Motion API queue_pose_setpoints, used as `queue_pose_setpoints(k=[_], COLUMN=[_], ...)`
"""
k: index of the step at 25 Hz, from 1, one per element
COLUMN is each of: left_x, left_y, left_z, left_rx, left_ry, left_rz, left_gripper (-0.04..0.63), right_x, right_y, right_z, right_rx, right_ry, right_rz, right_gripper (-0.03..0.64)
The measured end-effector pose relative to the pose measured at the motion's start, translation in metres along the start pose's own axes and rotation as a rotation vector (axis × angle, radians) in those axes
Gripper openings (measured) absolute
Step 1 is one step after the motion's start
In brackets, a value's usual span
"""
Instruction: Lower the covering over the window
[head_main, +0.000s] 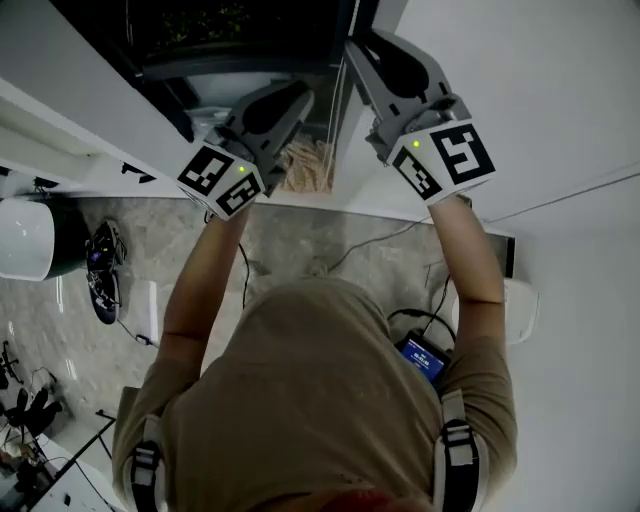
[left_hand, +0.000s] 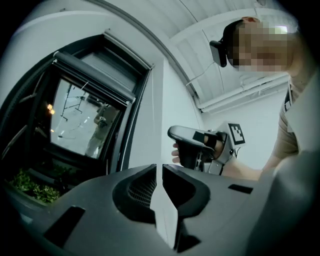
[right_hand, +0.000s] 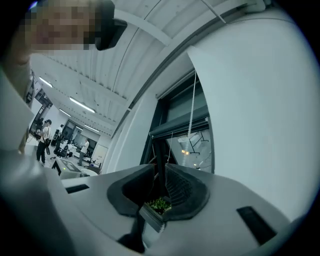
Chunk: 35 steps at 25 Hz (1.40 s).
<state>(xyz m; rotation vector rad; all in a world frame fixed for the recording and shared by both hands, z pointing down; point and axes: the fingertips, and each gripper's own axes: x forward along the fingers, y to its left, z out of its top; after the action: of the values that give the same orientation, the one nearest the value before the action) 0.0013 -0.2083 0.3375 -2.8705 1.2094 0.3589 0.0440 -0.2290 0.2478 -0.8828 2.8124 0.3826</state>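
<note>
Looked steeply down from the person's head, over the tan-shirted shoulders (head_main: 310, 400), toward the dark-framed glass window (head_main: 240, 40) at the top edge, near. Rode on the left grey plastic gripper (left_hand: 160, 175), faced along its jaws and upward, window close at the left, right grey plastic gripper (left_hand: 176, 136) just beside. Rode on that right gripper too, faced upward along its jaws at the window's frame and the thin white beaded cord (right_hand: 192, 110). Shared across all three: window and plain white wall (head_main: 520, 90).

Khaki short-sleeved shirt (head_main: 310, 390), grey buckled straps (head_main: 456, 450) — left claw (left_hand: 161, 172), right claw (right_hand: 161, 175) dark grey, black-white marker cubes (head_main: 222, 180), green lights (head_main: 243, 172).
</note>
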Motion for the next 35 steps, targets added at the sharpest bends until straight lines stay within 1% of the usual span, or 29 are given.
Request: queue_pose_setpoints(k=[3, 5, 6, 9, 13, 16, 19, 22, 25, 28, 31, 33, 35], left_x=[-0.013, -0.020, -0.019, -0.013, -0.013, -0.013, -0.012, -0.014, -0.021, -0.032, -0.044, -0.054, -0.067], left_y=[0.018, 0.022, 0.022, 0.016, 0.006, -0.001, -0.002, 0.000, -0.004, -0.005, -0.002, 0.003, 0.012], left_z=[-0.023, -0.038, -0.048, -0.089, -0.144, -0.171, -0.200, -0.228, -0.251, -0.274, -0.291, -0.302, -0.313], left_rx=[0.048, 0.073, 0.070, 0.025, -0.036, -0.056, -0.072, -0.084, -0.101, -0.132, -0.159, -0.180, -0.203], left_ry=[-0.038, -0.037, -0.030, 0.010, 0.091, 0.135, 0.176, 0.218, 0.266, 0.300, 0.319, 0.334, 0.361], left_rz=[0.081, 0.119, 0.126, 0.124, 0.121, 0.110, 0.099, 0.104, 0.113, 0.122, 0.135, 0.141, 0.149], left_gripper=[0.026, 0.026, 0.026, 0.026, 0.026, 0.026, 0.026, 0.026, 0.026, 0.026, 0.026, 0.026, 0.026], right_x=[-0.018, -0.030, -0.038, -0.068, -0.109, -0.131, -0.147, -0.162, -0.176, -0.185, -0.189, -0.189, -0.183], right_y=[-0.012, -0.021, -0.027, -0.038, -0.045, -0.049, -0.054, -0.055, -0.046, -0.030, -0.014, -0.005, 0.004], right_z=[-0.045, -0.077, -0.094, -0.143, -0.192, -0.224, -0.264, -0.303, -0.327, -0.345, -0.361, -0.371, -0.383], right_rx=[-0.009, 0.014, 0.033, 0.076, 0.125, 0.128, 0.123, 0.164, 0.199, 0.183, 0.186, 0.213, 0.249], right_ry=[0.011, 0.045, 0.073, 0.156, 0.177, 0.208, 0.263, 0.321, 0.353, 0.367, 0.373, 0.372, 0.374], right_rz=[-0.023, -0.028, -0.027, -0.028, -0.075, -0.102, -0.120, -0.144, -0.158, -0.154, -0.130, -0.129, -0.145], right_gripper=[0.054, 0.054, 0.054, 0.056, 0.076, 0.100, 0.103, 0.104, 0.104, 0.103, 0.103, 0.103, 0.103])
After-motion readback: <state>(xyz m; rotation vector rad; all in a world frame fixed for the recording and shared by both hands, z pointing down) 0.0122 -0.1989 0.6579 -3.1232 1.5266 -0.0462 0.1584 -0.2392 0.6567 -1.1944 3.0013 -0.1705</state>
